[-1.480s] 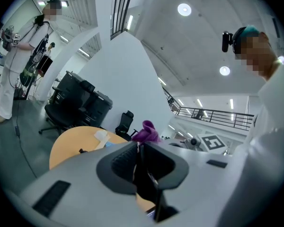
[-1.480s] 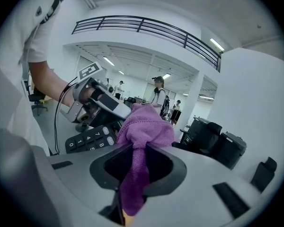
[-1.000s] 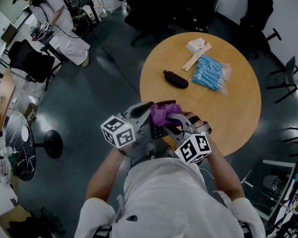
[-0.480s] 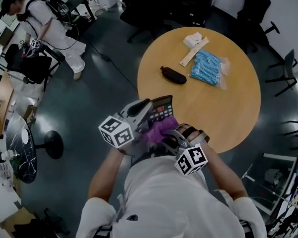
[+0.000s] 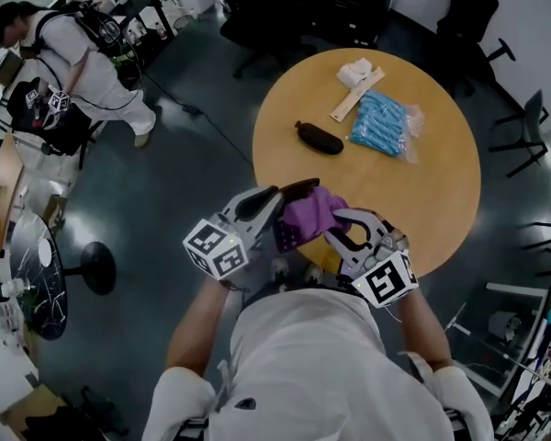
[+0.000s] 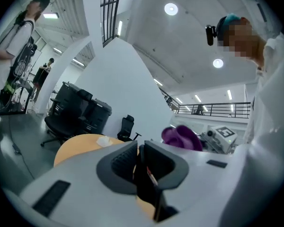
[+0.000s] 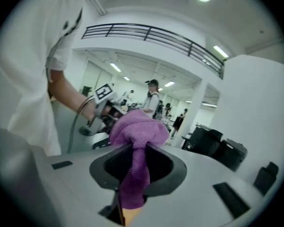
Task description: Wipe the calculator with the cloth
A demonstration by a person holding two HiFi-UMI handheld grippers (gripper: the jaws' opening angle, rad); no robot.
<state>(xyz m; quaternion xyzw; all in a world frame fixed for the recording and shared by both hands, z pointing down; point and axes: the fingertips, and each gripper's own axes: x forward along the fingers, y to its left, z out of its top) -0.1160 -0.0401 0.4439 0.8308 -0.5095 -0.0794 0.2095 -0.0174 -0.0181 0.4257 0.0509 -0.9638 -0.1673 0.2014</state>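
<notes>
In the head view my left gripper [image 5: 277, 211] holds a dark calculator [image 5: 298, 187] above the near edge of the table. Only the calculator's top edge shows. A purple cloth [image 5: 310, 214] lies bunched over its face, and my right gripper [image 5: 335, 223] is shut on that cloth. The left gripper view shows my left gripper [image 6: 141, 150] shut on the calculator [image 6: 144, 183], seen edge-on, with the cloth [image 6: 182, 137] just to the right. In the right gripper view my right gripper [image 7: 139, 150] pinches the cloth [image 7: 135, 169], which bulges out past the jaw tips.
The round wooden table [image 5: 422, 209] carries a black case [image 5: 320, 138], a blue packet [image 5: 382, 125], a wooden ruler [image 5: 358, 97] and a white wad [image 5: 356, 70] at the far side. A person [image 5: 78, 58] stands at the far left. Office chairs [image 5: 482, 12] ring the table.
Half a second ago the cloth sat at the calculator's near end with the keys showing. My right gripper has since carried the cloth up over the keys. The left gripper has stayed put.
</notes>
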